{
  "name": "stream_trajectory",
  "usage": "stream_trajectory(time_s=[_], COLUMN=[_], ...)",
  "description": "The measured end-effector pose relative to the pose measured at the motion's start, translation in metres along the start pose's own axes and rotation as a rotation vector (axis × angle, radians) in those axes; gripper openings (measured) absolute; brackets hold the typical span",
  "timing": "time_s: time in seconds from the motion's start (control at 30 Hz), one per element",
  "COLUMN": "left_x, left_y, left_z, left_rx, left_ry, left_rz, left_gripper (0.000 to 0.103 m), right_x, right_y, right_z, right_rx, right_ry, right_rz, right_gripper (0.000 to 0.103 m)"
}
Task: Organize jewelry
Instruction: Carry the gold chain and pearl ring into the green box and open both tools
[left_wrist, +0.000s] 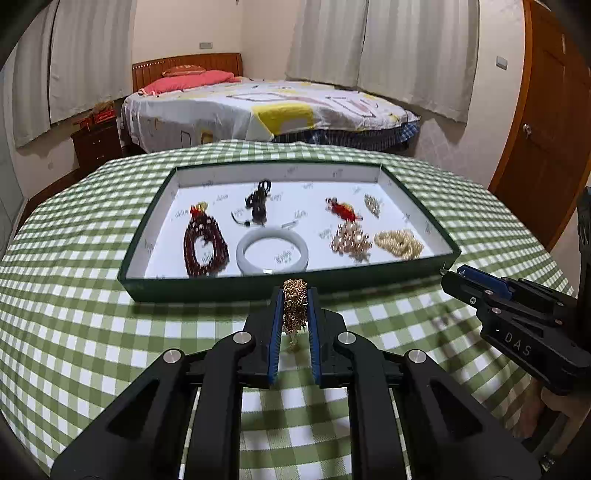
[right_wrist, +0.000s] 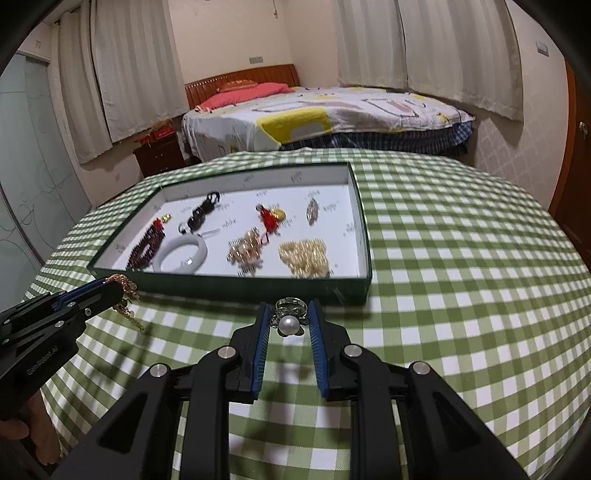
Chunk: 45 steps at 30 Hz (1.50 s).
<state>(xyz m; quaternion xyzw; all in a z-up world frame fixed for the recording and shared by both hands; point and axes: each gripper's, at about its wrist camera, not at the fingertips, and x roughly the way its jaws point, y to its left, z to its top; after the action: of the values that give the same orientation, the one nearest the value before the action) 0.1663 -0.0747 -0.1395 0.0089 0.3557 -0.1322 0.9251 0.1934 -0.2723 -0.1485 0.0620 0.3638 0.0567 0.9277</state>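
Observation:
My left gripper (left_wrist: 295, 295) is shut on a gold chain (left_wrist: 294, 310) that dangles between its blue pads, just in front of the green tray's near wall (left_wrist: 221, 286). My right gripper (right_wrist: 290, 314) is shut on a pearl ring (right_wrist: 289, 322), held above the checked cloth before the tray's near wall (right_wrist: 258, 288). Inside the white-lined tray lie a dark red bead bracelet (left_wrist: 203, 243), a pale jade bangle (left_wrist: 272, 251), a black piece (left_wrist: 258, 203), a red charm (left_wrist: 341, 208), a rose-gold cluster (left_wrist: 351, 242) and a gold bead chain (left_wrist: 399, 243). Each gripper shows in the other's view: the right gripper (left_wrist: 448, 275) and the left gripper (right_wrist: 107, 282).
The round table wears a green-and-white checked cloth (left_wrist: 92, 332). Behind it stand a bed (left_wrist: 258, 107) with a patterned cover, a dark nightstand (left_wrist: 96, 142) and a wooden door (left_wrist: 546, 129) at the right. A hand (right_wrist: 22, 424) holds the left gripper's handle.

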Motion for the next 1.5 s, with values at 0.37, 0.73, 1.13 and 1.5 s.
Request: stream_trajectory(time_s=[0.37, 0.73, 1.13, 1.5], left_x=[-0.01, 0.008, 0.062, 0.132], left_y=[0.0, -0.004, -0.002, 0.013], left_z=[0.034, 0.088, 0.122, 0.126], left_rx=[0.005, 0.015, 0.008, -0.047], left_ry=[-0.082, -0.174, -0.145, 0.028], left_rz=[-0.01, -0.007, 0.013, 0.038], left_gripper=[0.013, 0.013, 0.013, 0.013], right_x=[-0.009, 0.01, 0.055, 0.099], right_y=[0.008, 0.014, 0.011, 0.007], right_z=[0.035, 0.086, 0.118, 0.125], right_rx=[-0.018, -0.05, -0.063, -0.059], right_ry=[-0.075, -0.151, -0.136, -0.038], right_rz=[0.017, 0.021, 0.023, 0.01], right_gripper=[0.022, 0.022, 0.022, 0.022])
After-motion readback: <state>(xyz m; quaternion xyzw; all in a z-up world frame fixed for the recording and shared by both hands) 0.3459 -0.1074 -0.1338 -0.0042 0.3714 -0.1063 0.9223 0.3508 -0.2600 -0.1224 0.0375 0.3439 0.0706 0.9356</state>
